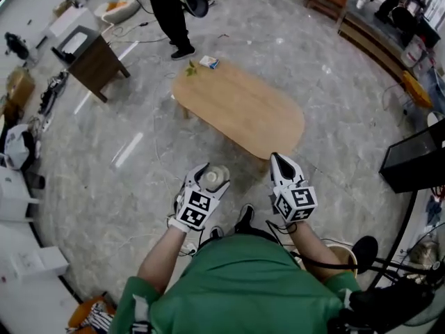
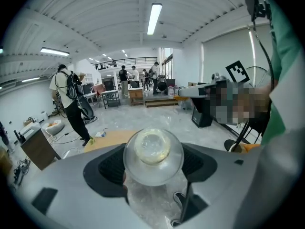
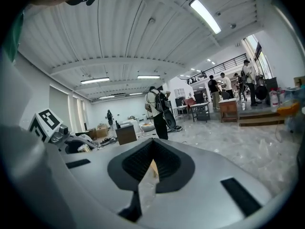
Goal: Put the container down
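Observation:
A clear round container [image 1: 214,177] sits between the jaws of my left gripper [image 1: 211,179], which is shut on it. I hold it in the air, short of the near end of the low wooden table [image 1: 240,106]. In the left gripper view the container [image 2: 153,156] fills the gap of the left gripper [image 2: 153,165], its round end facing the camera, with the table [image 2: 109,138] beyond. My right gripper [image 1: 276,161] hovers beside the table's near end, jaws shut with nothing between them; in its own view the right gripper [image 3: 151,157] points up into the room.
A small box [image 1: 208,62] and a green sprig [image 1: 191,68] lie at the table's far end. A person in black [image 1: 170,12] stands beyond it. A dark cabinet [image 1: 90,58] is at far left, a black case [image 1: 417,158] at right.

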Action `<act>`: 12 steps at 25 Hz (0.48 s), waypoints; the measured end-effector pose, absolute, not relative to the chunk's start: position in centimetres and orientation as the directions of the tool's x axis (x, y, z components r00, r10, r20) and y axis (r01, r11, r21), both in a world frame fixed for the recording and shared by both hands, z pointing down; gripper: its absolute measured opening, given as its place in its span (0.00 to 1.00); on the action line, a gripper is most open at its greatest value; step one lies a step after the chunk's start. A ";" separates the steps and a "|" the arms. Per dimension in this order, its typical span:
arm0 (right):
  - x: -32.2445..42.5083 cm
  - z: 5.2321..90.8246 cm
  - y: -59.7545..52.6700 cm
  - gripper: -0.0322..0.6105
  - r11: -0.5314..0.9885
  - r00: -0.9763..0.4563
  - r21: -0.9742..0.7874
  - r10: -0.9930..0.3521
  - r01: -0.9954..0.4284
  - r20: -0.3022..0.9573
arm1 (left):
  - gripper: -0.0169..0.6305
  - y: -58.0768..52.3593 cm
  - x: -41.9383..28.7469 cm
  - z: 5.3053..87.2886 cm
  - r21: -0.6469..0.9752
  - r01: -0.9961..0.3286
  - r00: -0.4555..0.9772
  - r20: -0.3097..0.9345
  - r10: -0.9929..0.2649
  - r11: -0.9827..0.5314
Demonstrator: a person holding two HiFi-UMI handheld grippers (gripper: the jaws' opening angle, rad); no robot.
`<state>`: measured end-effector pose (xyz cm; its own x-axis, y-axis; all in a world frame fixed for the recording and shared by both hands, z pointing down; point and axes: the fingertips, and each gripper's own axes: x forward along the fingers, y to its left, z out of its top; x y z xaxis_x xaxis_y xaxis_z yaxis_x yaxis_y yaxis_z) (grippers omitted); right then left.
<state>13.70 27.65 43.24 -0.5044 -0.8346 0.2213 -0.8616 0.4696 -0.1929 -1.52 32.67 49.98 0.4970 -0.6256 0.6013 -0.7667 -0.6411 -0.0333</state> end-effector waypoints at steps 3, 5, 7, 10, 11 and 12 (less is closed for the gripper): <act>13.9 43.3 25.7 0.08 0.498 -0.534 -0.200 -0.818 -0.844 0.215 | 0.56 31.2 -1.0 50.1 -0.034 -0.787 0.472 0.608 -0.638 -0.616; 14.1 43.2 24.8 0.08 0.515 -0.552 -0.208 -0.807 -0.832 0.208 | 0.56 30.6 -0.8 50.0 -0.036 -0.803 0.452 0.614 -0.647 -0.595; 14.4 43.0 24.2 0.08 0.532 -0.570 -0.212 -0.797 -0.820 0.200 | 0.56 30.3 -0.5 49.9 -0.040 -0.816 0.432 0.619 -0.655 -0.576; 14.8 42.2 22.9 0.08 0.554 -0.588 -0.207 -0.788 -0.806 0.183 | 0.56 29.4 -0.2 49.5 -0.052 -0.830 0.410 0.619 -0.670 -0.555; 14.9 42.0 22.5 0.08 0.557 -0.591 -0.207 -0.787 -0.804 0.179 | 0.56 29.1 -0.1 49.4 -0.054 -0.834 0.404 0.618 -0.674 -0.550; 15.0 41.9 22.1 0.08 0.559 -0.593 -0.208 -0.786 -0.803 0.177 | 0.56 28.8 -0.1 49.3 -0.055 -0.836 0.400 0.618 -0.677 -0.545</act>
<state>14.99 22.11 41.94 -0.5927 -0.7858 0.1765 -0.8028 0.5589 -0.2077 -0.06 28.77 49.33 0.4003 -0.6767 0.6179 -0.8363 -0.5454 -0.0555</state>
